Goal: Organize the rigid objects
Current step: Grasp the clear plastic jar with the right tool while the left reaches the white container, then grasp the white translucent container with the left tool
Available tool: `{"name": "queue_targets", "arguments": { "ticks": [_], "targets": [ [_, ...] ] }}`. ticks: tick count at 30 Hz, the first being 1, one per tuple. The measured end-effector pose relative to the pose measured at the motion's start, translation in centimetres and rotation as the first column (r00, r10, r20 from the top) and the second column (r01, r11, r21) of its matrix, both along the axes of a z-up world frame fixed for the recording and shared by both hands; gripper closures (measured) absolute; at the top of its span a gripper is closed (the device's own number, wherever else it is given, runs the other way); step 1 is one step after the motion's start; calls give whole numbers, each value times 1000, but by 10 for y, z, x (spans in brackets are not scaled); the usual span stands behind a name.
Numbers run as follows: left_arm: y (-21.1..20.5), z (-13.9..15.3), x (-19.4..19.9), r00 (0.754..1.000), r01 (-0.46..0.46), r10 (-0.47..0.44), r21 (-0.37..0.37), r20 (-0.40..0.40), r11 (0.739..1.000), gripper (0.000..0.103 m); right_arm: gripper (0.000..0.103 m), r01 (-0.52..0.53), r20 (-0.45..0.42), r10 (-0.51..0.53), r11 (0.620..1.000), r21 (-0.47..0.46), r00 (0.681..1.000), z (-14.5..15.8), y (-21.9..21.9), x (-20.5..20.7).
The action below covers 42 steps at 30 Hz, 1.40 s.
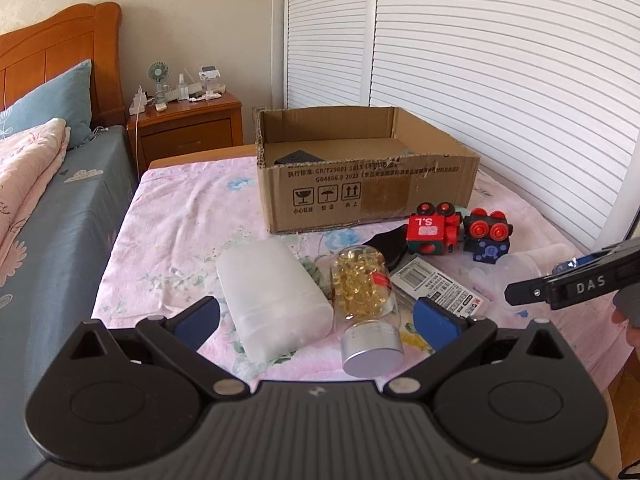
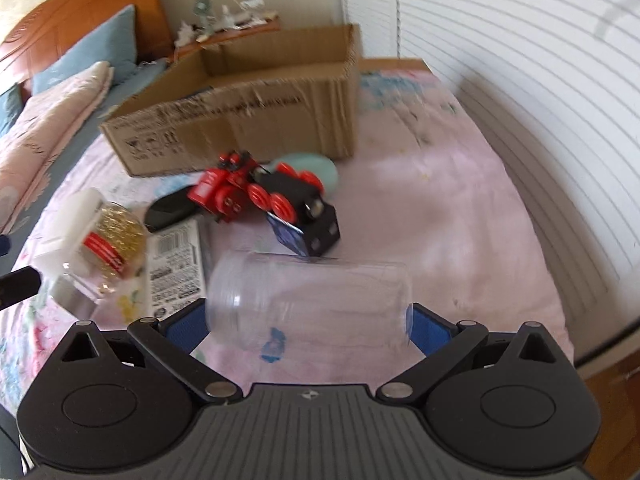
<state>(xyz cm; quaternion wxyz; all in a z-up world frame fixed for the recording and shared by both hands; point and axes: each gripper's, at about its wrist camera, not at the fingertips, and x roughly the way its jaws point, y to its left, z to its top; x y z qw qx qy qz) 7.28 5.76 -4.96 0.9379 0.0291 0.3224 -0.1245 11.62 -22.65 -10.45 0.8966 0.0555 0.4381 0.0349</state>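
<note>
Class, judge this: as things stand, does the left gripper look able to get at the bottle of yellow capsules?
Probably yes. The left gripper is open, and the capsule bottle lies between its fingers, though the white container crowds one side.

Bench cover (image 1: pixel 180 216): pale pink with faded blue and green floral print. Cardboard box (image 1: pixel 360 196) at 12 o'clock: plain brown, black printed text and handling symbols. Toy train (image 1: pixel 430 230) at 1 o'clock: red body with white "S.L" label; its rear car (image 1: pixel 488 240) black with red wheels and a blue patterned face. Frosted bottle (image 1: pixel 276 300): translucent white. Capsule jar (image 1: pixel 366 304): clear, golden-yellow capsules, red band, silver cap. Clear jar (image 2: pixel 312 304): colourless, transparent. Left claw (image 1: pixel 316 320): black with blue pads. Right claw (image 2: pixel 308 326): likewise black with blue pads. Bed headboard (image 1: pixel 60 40) at 10 o'clock: orange-brown wood; pillow (image 1: pixel 52 104) blue-grey.
</note>
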Motion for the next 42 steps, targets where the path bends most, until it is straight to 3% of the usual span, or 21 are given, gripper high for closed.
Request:
{"name": "queue_targets", "arguments": {
  "ticks": [2,7,12,18,23,26,34,38,42],
  "targets": [
    [1,-1,1,1000,-3,3,-2,-6,1000,1,0,16,-3,-16,1000,-18,1000,-5,2,1],
    [4,-6,8,999,34,-34,7,-39,999,1,0,-9,24,13,987,-163,1000,-14,20,-2],
    [13,3,25,994,105,-105,8,-43,994,1,0,-10,62,20,988,-155,998,-15,16,-6],
    [16,8,78,980,194,-194,-12,-43,981,1,0,-3,87,16,988,-154,996,-16,16,-9],
    [12,-12,120,952,255,-258,-36,-165,966,0,0,2,80,11,988,-155,997,-16,17,-8],
    [21,-17,127,927,269,-297,-146,-227,952,1,0,0,77,12,988,-155,997,-16,17,-8],
    [44,-14,95,875,312,-363,-200,-319,929,1,0,-4,85,17,988,-155,996,-17,16,-10],
    [44,-14,72,876,332,-365,-156,-315,930,1,0,-4,91,18,988,-155,996,-17,16,-11],
    [31,-16,53,906,353,-345,-14,-244,936,1,0,-5,87,18,988,-155,996,-18,16,-12]
  ]
}}
